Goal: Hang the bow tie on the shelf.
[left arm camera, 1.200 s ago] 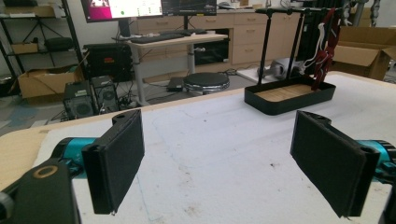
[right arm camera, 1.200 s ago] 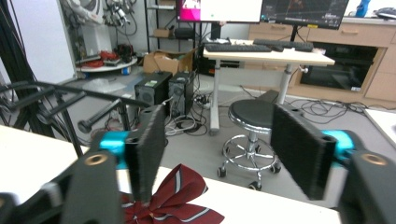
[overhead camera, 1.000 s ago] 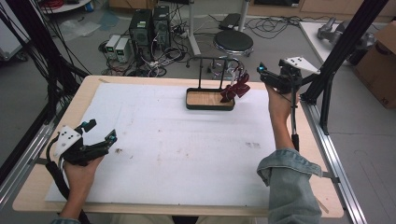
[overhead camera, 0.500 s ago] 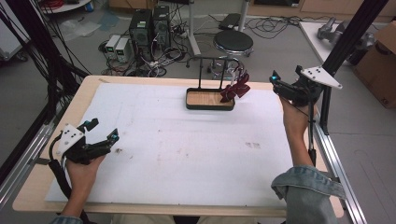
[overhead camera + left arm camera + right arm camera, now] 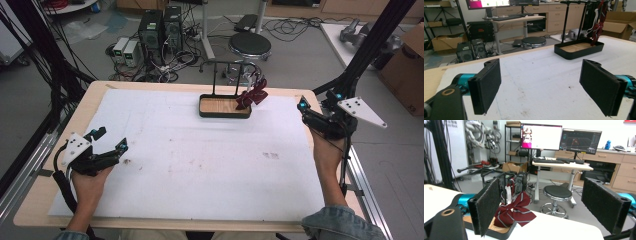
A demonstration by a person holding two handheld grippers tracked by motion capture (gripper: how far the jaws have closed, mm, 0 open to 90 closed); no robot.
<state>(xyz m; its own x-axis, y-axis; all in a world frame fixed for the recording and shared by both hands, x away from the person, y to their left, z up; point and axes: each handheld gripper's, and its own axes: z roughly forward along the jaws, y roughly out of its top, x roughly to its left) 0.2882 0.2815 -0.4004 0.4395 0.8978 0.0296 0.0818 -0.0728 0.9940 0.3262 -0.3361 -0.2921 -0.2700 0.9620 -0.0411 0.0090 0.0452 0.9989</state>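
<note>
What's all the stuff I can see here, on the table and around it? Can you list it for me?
Table: one, pale wood, under a white sheet.
Tray: one, black rim with wooden floor, far middle of the table.
Rack: one, black, rising from the tray.
Bow tie: one, dark red with pale stripes, hanging from the rack at the tray's right end.
Stool: one, black round seat, on the floor beyond the table.
Computer towers: two, black, on the floor at far left.
Monitors: two, lit, on a desk in the background.
Cardboard box: one, brown, on the floor at far right.
Left hand-held gripper: one, black, near left of the table, jaws open, nothing in them.
Right hand-held gripper: one, black, at the table's right edge, jaws just opened wide, nothing in them.
</note>
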